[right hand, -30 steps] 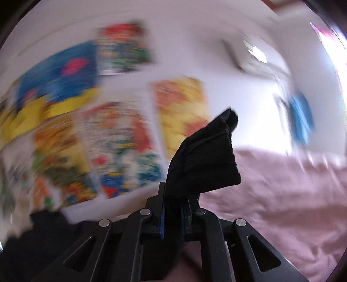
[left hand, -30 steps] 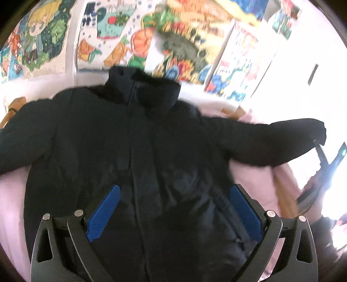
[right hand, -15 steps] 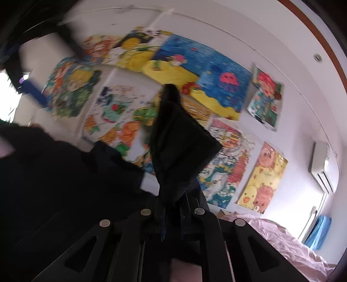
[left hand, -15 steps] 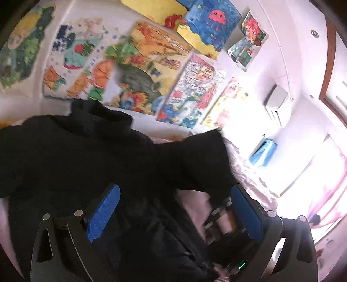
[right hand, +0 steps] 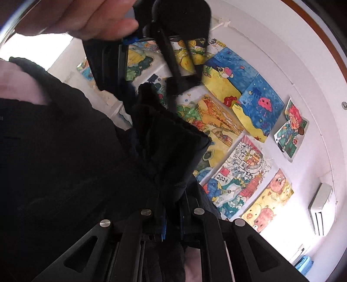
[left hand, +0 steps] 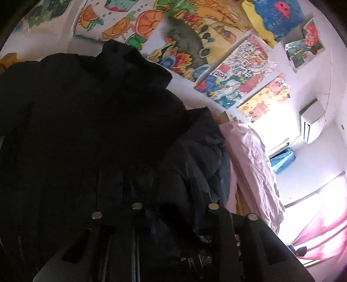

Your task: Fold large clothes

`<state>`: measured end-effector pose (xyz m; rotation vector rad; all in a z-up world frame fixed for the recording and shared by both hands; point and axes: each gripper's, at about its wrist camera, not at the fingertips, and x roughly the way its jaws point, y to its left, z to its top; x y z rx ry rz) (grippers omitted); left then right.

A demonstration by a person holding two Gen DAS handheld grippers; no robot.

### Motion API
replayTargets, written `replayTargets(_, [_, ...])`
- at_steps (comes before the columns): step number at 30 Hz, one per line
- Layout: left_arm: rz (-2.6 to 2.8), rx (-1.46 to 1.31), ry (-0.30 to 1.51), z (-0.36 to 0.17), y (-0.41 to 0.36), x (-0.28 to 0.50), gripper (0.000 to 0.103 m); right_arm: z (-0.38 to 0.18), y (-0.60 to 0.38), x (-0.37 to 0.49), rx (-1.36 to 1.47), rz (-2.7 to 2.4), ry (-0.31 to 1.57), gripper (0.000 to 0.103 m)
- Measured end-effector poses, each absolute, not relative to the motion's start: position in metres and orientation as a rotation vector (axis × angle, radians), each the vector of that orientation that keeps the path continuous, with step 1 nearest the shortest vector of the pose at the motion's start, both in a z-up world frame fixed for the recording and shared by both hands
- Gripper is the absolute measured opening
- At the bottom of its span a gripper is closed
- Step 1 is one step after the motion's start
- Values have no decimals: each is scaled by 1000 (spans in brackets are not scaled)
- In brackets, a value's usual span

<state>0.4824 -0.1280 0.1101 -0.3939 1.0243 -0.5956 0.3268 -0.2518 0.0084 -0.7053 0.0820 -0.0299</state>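
Note:
A large dark jacket (left hand: pixel 91 134) lies spread on the pink bed sheet (left hand: pixel 249 156), collar toward the wall. My left gripper (left hand: pixel 174 211) sits low on the jacket's right side. Its jaws are closing, with a fold of the dark fabric bunched between them and hiding the pads. My right gripper (right hand: pixel 171 223) is shut on the jacket's sleeve cuff (right hand: pixel 171 143), which stands up from the jaws over the jacket's body (right hand: pixel 54 162). In the right wrist view a person's hand (right hand: pixel 97 19) holds the left gripper's black frame (right hand: pixel 106 65) just beyond the cuff.
Colourful drawings (left hand: pixel 195 43) cover the wall behind the bed. An air conditioner (left hand: pixel 312 121) hangs at the far right above a blue object (left hand: pixel 282 160). A pink curtain (left hand: pixel 321 234) glows by the bright window. Wooden bed frame (left hand: pixel 225 115) shows at the headboard.
The right gripper has carried the sleeve cuff from out over the bed in across the jacket's body and rolled. The left jaws have gone from wide open to nearly closed on the fabric.

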Motion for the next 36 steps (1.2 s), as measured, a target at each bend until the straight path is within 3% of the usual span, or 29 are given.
replayTargets(3, [-602, -388, 989, 119, -124, 488, 6, 7, -247, 330, -771, -47, 77, 15])
replayTargets(4, [-600, -372, 965, 127, -122, 488, 6, 10, -247, 330, -794, -58, 56, 28])
replayTargets(5, [-593, -350, 936, 135, -118, 488, 6, 10, -247, 328, -806, -61, 29, 51])
replayTargets(7, [-546, -292, 859, 155, -106, 491, 5, 7, -250, 321, -814, -59, -24, 79])
replayTargets(8, [-516, -272, 836, 161, -98, 491, 5, 6, -253, 319, -817, -71, -54, 81])
replayTargets(14, [-278, -191, 769, 172, -41, 512, 5, 10, -284, 344, -653, -82, 72, 81])
replayTargets(21, [-131, -46, 891, 78, -4, 540, 6, 9, -375, 436, -45, 191, 483, 81])
replayTargets(23, [-114, -41, 927, 49, 5, 547, 6, 2, -390, 462, 36, 163, 556, 60])
replayTargets(24, [-105, -46, 945, 36, 8, 551, 6, 2, -395, 475, 53, 146, 587, 56])
replayTargets(28, [-68, -27, 965, 2, 16, 558, 7, -12, -396, 498, 54, 97, 661, 51])
replayTargets(31, [-55, -24, 987, -12, 20, 557, 12, -45, -392, 506, 31, 38, 761, 51])
replayTargets(33, [-42, -44, 979, -11, 25, 550, 26, -54, -387, 500, 11, 25, 750, 51])
replayTargets(34, [-34, -49, 981, -8, 28, 548, 39, -54, -385, 499, -4, 23, 748, 54])
replayTargets(35, [-24, -57, 982, -5, 31, 546, 49, -53, -382, 496, -15, 37, 744, 64])
replayTargets(36, [-20, -84, 968, 1, 40, 539, 50, -52, -382, 496, -19, 56, 739, 70])
